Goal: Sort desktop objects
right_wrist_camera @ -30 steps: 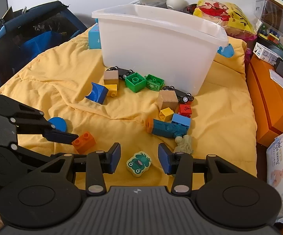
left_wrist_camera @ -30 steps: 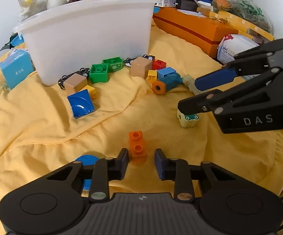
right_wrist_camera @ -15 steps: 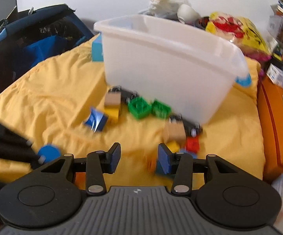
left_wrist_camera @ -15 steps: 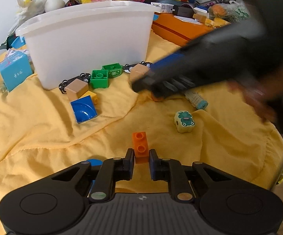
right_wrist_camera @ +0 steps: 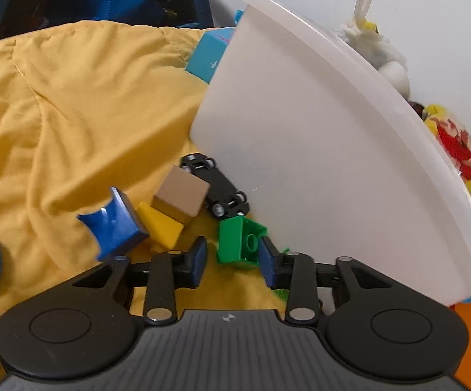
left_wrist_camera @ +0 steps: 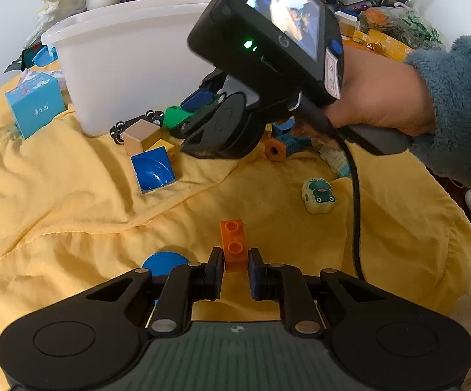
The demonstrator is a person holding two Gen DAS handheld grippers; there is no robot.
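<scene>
Down at the near edge of the yellow blanket (left_wrist_camera: pixel 72 215), the orange brick (left_wrist_camera: pixel 233 242) sits pinched between the left tongs (left_wrist_camera: pixel 234 265), pads tight on both sides. Farther off, the right tongs (right_wrist_camera: pixel 232 260) have just been closing around the green brick (right_wrist_camera: pixel 239 242) at the foot of the white bin (right_wrist_camera: pixel 316 163); one pad touches, the other stands clear. Beside it lie a wooden cube (right_wrist_camera: pixel 181 192) and blue block (right_wrist_camera: pixel 114 228).

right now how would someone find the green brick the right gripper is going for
Find the white bin on the yellow cloth. At the foot of its near wall, beside a black wheeled chassis, lies the green brick. It is the only green piece between the right gripper's jaws.
</scene>
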